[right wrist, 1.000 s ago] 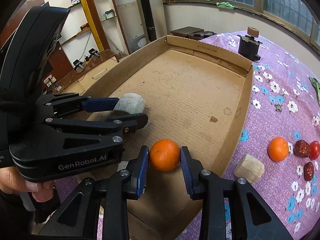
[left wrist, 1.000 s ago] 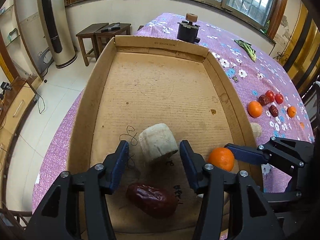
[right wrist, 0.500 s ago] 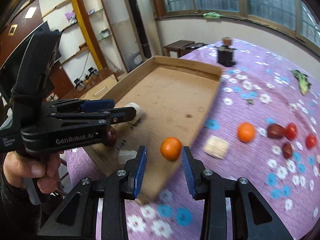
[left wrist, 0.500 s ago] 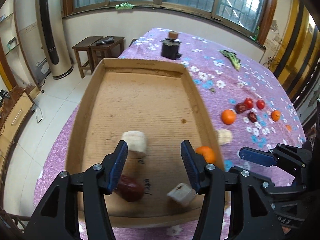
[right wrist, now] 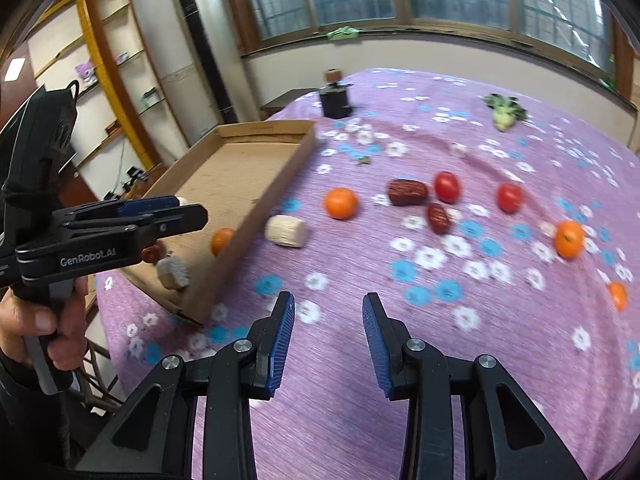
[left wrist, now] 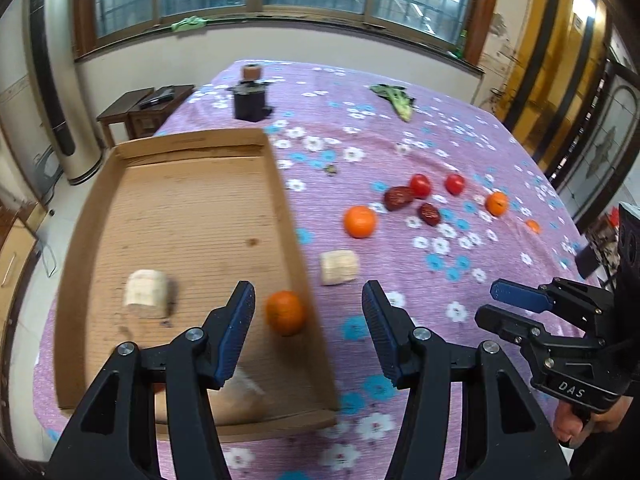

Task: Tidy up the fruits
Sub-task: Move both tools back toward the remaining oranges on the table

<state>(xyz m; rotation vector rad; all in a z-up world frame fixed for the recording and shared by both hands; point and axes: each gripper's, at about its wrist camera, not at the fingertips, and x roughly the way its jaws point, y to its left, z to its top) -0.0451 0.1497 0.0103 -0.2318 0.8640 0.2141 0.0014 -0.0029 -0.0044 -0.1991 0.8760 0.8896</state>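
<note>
Both grippers have pulled back from the box (left wrist: 120, 208); the orange (left wrist: 286, 312) that sat between the right gripper's (right wrist: 328, 340) fingers a second ago now lies free in the box, just beyond the left gripper's (left wrist: 308, 332) spread, empty jaws. The right gripper's jaws also stand apart with nothing between them, over bare cloth (right wrist: 480, 360). A pale chunk (left wrist: 146, 294) lies in the box ahead-left of the left gripper. Past the right gripper, on the cloth, lie another chunk (right wrist: 286, 231), an orange (right wrist: 340, 203), dates (right wrist: 407, 192) and tomatoes (right wrist: 447, 187).
</note>
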